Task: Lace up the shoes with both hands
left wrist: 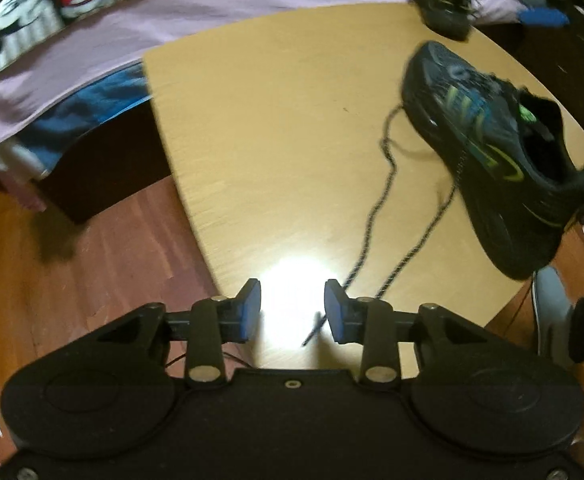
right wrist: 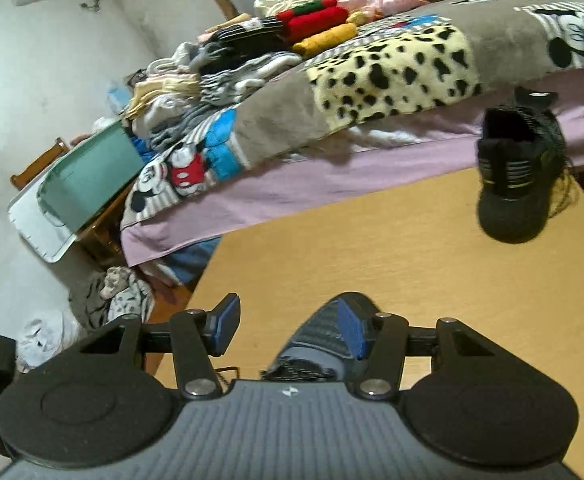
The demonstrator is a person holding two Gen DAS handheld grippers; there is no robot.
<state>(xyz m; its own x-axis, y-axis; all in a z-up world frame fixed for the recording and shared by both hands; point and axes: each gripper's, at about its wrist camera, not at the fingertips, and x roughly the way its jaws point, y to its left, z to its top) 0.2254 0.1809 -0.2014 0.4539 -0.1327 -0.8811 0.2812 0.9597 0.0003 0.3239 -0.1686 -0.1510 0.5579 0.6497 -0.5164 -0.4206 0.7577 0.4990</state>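
Bed: a wide bed [right wrist: 372, 176] with a lilac sheet and a cartoon-print blanket runs along the far side of the table, piled with folded clothes; it stands clear of our work.
Table: a light wooden table [left wrist: 275, 152] with rounded corners carries the shoes.
Near shoe: a black mesh trainer with green and blue stripes [left wrist: 488, 148] lies at the right of the table in the left wrist view, tipped on its side. We judge it light, with a soft upper and a stiffer sole, so it may slide when the lace is pulled.
Far shoe: a second black trainer [left wrist: 444, 4] sits at the far right corner, well apart.
Lace: a thin black-and-white speckled lace [left wrist: 380, 216] trails in two loose strands from the near shoe toward us. We judge it limp and slippery; the stiff tip [left wrist: 314, 330] looks the best place to pinch.
Left gripper [left wrist: 292, 310]: jaws wide apart, holding nothing, with the lace tip lying between them.
Right gripper [right wrist: 287, 326]: jaws wide apart, gripping nothing, above a dark grey woven toe cap [right wrist: 320, 336].
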